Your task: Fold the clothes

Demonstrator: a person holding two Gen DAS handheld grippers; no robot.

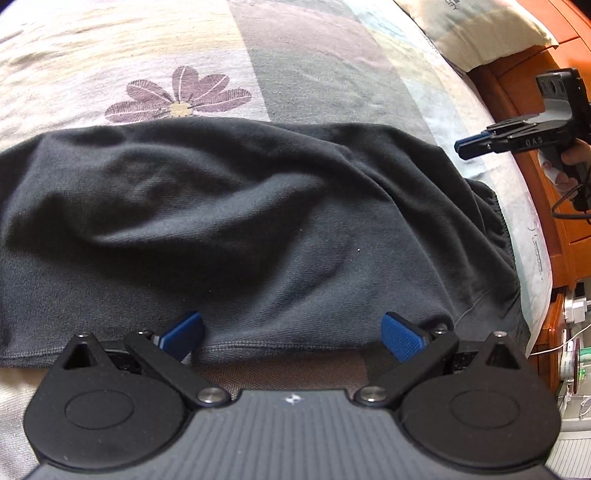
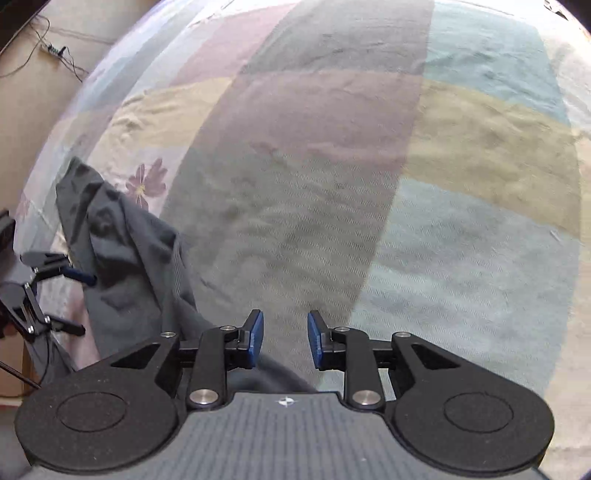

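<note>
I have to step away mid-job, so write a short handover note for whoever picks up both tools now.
Left tool: open wide, holding nothing, its fingers at the near hem of the dark garment.
Right tool: partly open, empty, over the patterned bedspread to the garment's right.
Garment: lies rumpled on the bed, apparently doubled over once.
Left to do: grasp the hem, smooth the wrinkles and finish folding.

Far half of bedspread (image 2: 332, 155) bare, wide room to pass. Dark garment (image 1: 236, 229) heaped across near edge, blocking low approach there. Pillow (image 1: 476, 29) far right. Wooden bed frame (image 1: 517, 96) bounds right side, close beside mattress edge.
</note>
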